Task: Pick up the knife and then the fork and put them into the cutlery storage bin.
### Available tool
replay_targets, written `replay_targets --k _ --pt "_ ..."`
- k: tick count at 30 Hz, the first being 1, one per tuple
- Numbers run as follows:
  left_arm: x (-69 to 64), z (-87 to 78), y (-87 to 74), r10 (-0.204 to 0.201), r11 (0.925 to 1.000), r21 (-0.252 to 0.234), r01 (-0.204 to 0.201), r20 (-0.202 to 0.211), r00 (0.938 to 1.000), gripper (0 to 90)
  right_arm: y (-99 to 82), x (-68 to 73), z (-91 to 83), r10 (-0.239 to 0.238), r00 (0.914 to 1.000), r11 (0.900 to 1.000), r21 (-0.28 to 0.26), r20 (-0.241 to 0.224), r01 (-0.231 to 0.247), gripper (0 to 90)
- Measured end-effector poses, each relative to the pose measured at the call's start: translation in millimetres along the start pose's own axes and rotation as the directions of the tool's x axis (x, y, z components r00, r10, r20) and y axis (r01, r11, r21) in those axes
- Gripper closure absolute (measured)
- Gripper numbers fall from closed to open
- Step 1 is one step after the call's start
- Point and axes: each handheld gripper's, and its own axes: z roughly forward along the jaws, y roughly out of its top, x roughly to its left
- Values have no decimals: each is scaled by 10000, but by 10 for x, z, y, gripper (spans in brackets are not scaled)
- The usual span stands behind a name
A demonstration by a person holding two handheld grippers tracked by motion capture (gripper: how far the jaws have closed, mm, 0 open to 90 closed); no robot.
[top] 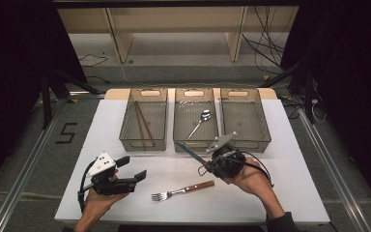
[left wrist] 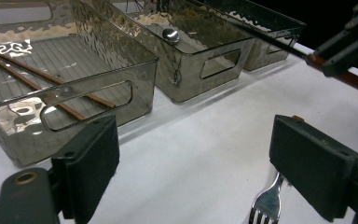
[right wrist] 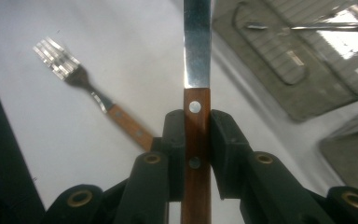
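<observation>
The right gripper [right wrist: 196, 135] clamps the wooden handle of a steel-bladed knife [right wrist: 197, 70], held above the white bench [top: 290, 159] before the middle clear plastic bin [top: 196, 140]. The left gripper [top: 134, 168] rests wide and empty near the wooden-handled fork [top: 181, 190].

White table [top: 125, 203], grey floor [top: 38, 154], wooden shelving [top: 174, 29]

Your knife [right wrist: 196, 70] shows a glossy metal blade and smooth wooden handle, clamped by matt black pads [right wrist: 226, 140], over a matt white worktop [top: 290, 193].
</observation>
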Motion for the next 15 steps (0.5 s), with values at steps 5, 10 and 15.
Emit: replay_targets --k 5,10,15 --pt "3 -1 -2 26 10000 10 -26 0 10000 154 30 -146 -67 342 9991 9988 -361 245 -333 774" --pt "7 -1 -3 8 10000 -20 -8 -5 10000 154 44 -287 -102 770 9959 9955 -594 468 -742 774" --pt "5 4 -3 21 10000 -18 -21 -5 10000 154 62 -427 -121 1097 9914 9917 -756 713 -1043 774"
